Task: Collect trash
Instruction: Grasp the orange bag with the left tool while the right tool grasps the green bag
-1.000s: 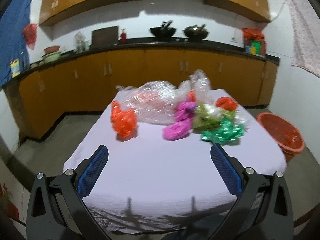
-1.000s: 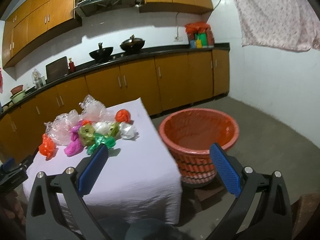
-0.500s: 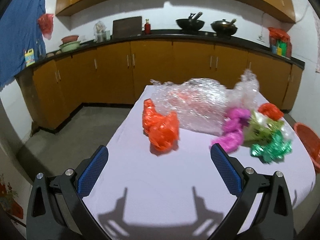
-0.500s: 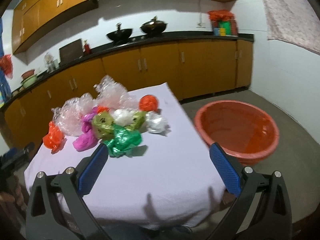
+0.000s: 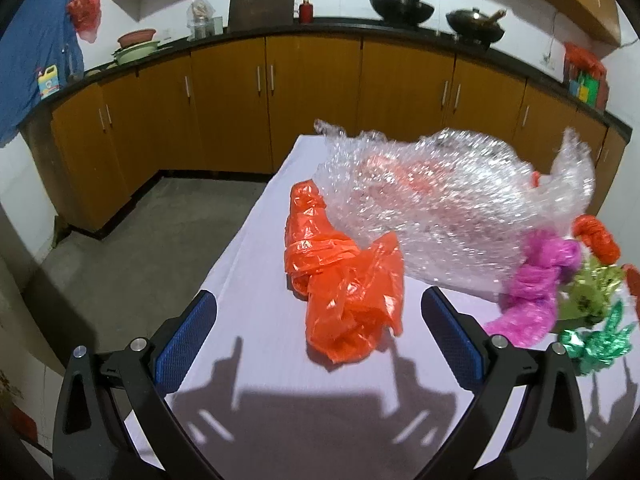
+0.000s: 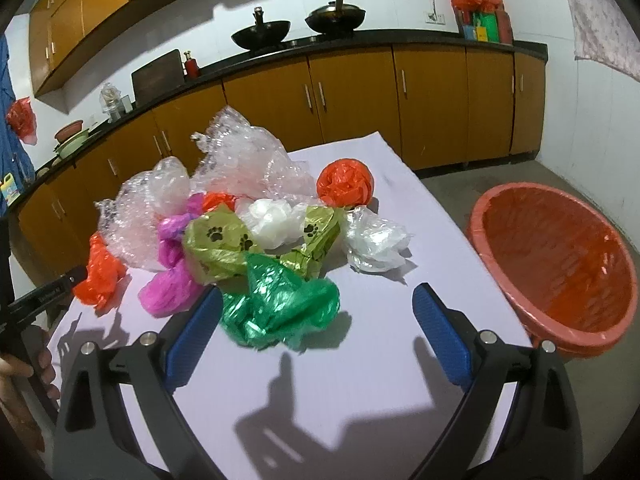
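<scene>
Crumpled plastic trash lies heaped on a table under a pale lilac cloth point(image 6: 400, 216). An orange bag point(image 5: 340, 280) lies just ahead of my left gripper point(image 5: 318, 310), which is open with nothing between its pads. My right gripper point(image 6: 318, 310) has its jaws wide and closing slightly; a green bag point(image 6: 280, 306) lies just in front of them, untouched. Behind it lie olive paw-print bags point(image 6: 218, 246), white bags point(image 6: 374, 242), a magenta bag point(image 6: 172, 276), an orange ball point(image 6: 346, 182) and bubble wrap point(image 5: 440, 200). An orange basket point(image 6: 560, 268) stands right of the table.
Wooden cabinets point(image 5: 312, 100) under a black counter run along the far walls, with woks point(image 6: 262, 34) on top. Grey floor point(image 5: 140, 240) lies left of the table. In the right wrist view a hand point(image 6: 24, 364) with the other gripper shows at the left edge.
Both grippers came forward and lower over the table. The orange bag now fills the space ahead of the left gripper; the green bag now lies just ahead of the right one, the basket off to the right.
</scene>
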A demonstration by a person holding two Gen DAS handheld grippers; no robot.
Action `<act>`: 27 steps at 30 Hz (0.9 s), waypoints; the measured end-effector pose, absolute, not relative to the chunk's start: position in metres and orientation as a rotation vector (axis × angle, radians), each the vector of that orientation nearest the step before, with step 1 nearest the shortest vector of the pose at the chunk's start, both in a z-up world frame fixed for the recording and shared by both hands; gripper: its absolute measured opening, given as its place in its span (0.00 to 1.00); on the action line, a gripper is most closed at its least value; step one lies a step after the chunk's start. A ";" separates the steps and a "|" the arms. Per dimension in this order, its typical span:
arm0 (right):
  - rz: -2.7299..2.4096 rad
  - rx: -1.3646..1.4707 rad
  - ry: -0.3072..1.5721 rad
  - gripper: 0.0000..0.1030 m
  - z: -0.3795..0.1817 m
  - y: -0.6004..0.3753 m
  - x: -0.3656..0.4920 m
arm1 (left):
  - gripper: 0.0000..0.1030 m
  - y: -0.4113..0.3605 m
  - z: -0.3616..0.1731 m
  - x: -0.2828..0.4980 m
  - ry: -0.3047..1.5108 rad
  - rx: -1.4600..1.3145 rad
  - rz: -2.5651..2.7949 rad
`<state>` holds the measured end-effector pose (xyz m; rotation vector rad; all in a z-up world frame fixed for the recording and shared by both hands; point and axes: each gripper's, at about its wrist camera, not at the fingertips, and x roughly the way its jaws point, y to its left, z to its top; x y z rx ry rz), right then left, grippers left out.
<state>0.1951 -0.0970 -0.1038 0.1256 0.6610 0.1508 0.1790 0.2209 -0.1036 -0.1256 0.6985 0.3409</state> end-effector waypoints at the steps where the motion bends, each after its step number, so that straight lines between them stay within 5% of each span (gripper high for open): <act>1: 0.151 0.121 0.666 0.91 -0.107 -0.096 0.200 | 0.98 0.221 -0.105 0.182 0.705 -0.123 0.344; 10: 0.183 0.113 0.722 0.90 -0.126 -0.085 0.229 | 0.98 0.229 -0.118 0.207 0.772 -0.122 0.345; 14: 0.212 0.117 0.774 0.75 -0.136 -0.082 0.237 | 0.98 0.232 -0.125 0.215 0.798 -0.135 0.325; 22: 0.263 0.118 0.798 0.42 -0.143 -0.078 0.232 | 0.59 0.232 -0.134 0.218 0.826 -0.179 0.269; 27: 0.282 0.116 0.795 0.33 -0.140 -0.079 0.224 | 0.44 0.228 -0.131 0.210 0.800 -0.174 0.245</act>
